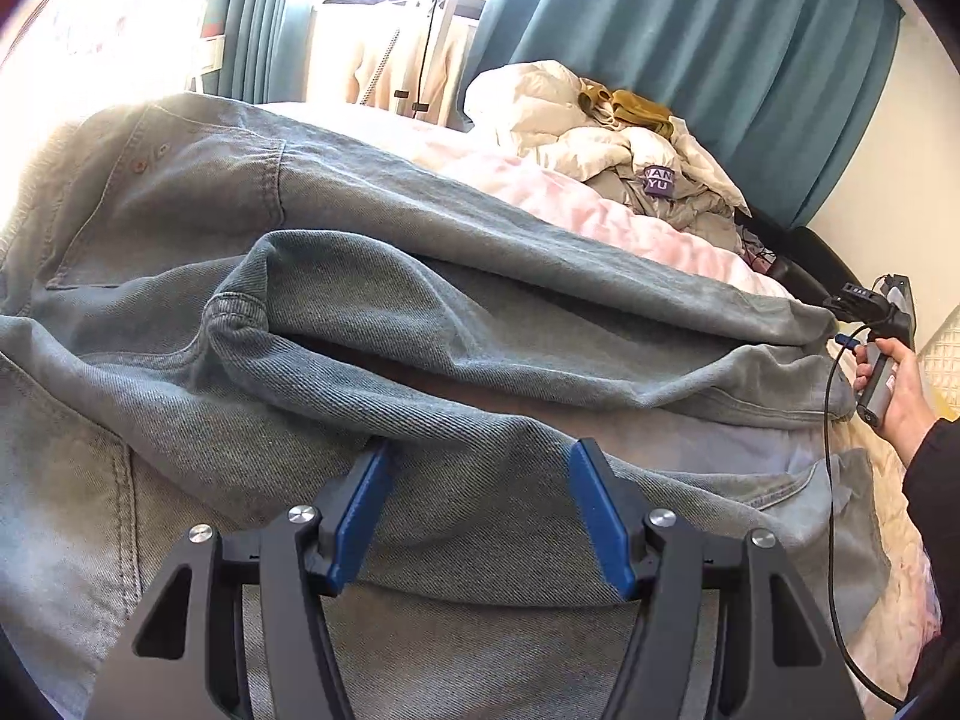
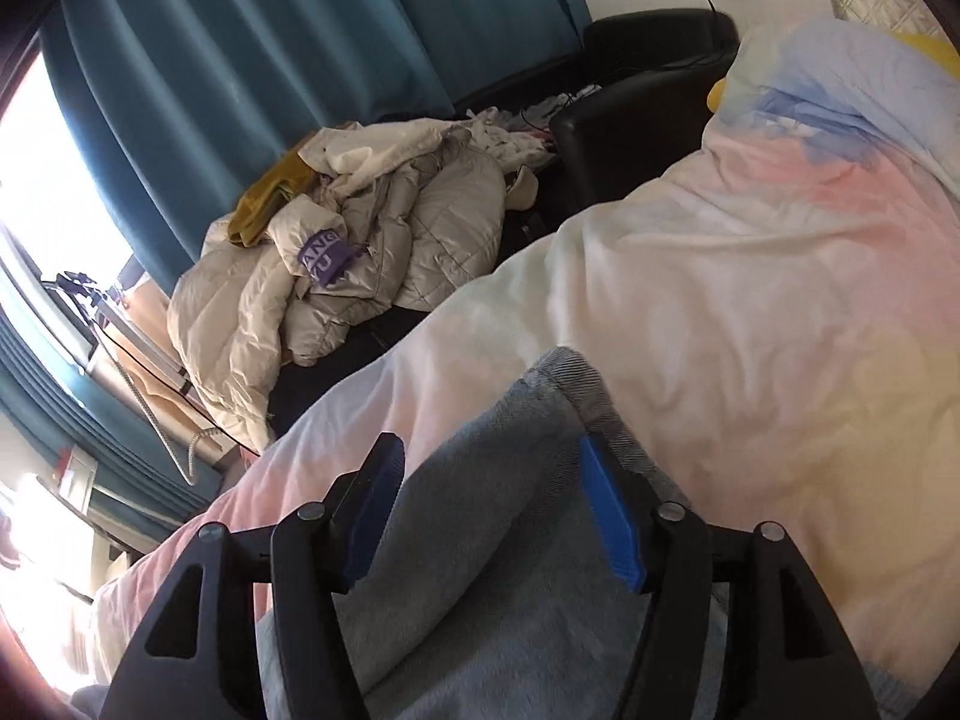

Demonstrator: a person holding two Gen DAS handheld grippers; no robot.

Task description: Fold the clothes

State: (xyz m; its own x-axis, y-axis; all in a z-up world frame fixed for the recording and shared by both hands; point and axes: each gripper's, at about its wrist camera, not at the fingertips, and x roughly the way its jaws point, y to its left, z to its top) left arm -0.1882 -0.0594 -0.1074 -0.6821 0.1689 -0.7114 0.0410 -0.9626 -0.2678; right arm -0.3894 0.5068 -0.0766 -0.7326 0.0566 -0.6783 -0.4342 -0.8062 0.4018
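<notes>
Two hand-held grippers are in your hands, and both stand spread with denim between the blue pads but not pinched. Your left hand-held gripper point(image 1: 480, 468) hovers over the broad body of the denim jacket point(image 1: 300, 276), its jaws straddling a raised fold of cloth; the pads look just clear of the fabric, so nothing is gripped there. Just ahead of it a sleeve point(image 1: 540, 300) lies folded across the jacket, running off to the right, which suggests one step of the fold is already laid down. At the far right end of that sleeve you can see your right hand point(image 1: 894, 384) on its handle, placed there because that is where the cuff ends.

Your right hand-held gripper point(image 2: 489, 468) has its jaws apart too, with the sleeve's cuff end point(image 2: 558, 384) lying loose between and just beyond them, resting on the pastel duvet point(image 2: 750, 276) of the bed. That reads as a release: the cuff sits where you set it.

Further out, beyond the jacket, a pile of pale puffer coats point(image 2: 360, 252) waits by the teal curtain point(image 2: 270, 60), well apart from your work. Next you likely need the other sleeve or the hem.
</notes>
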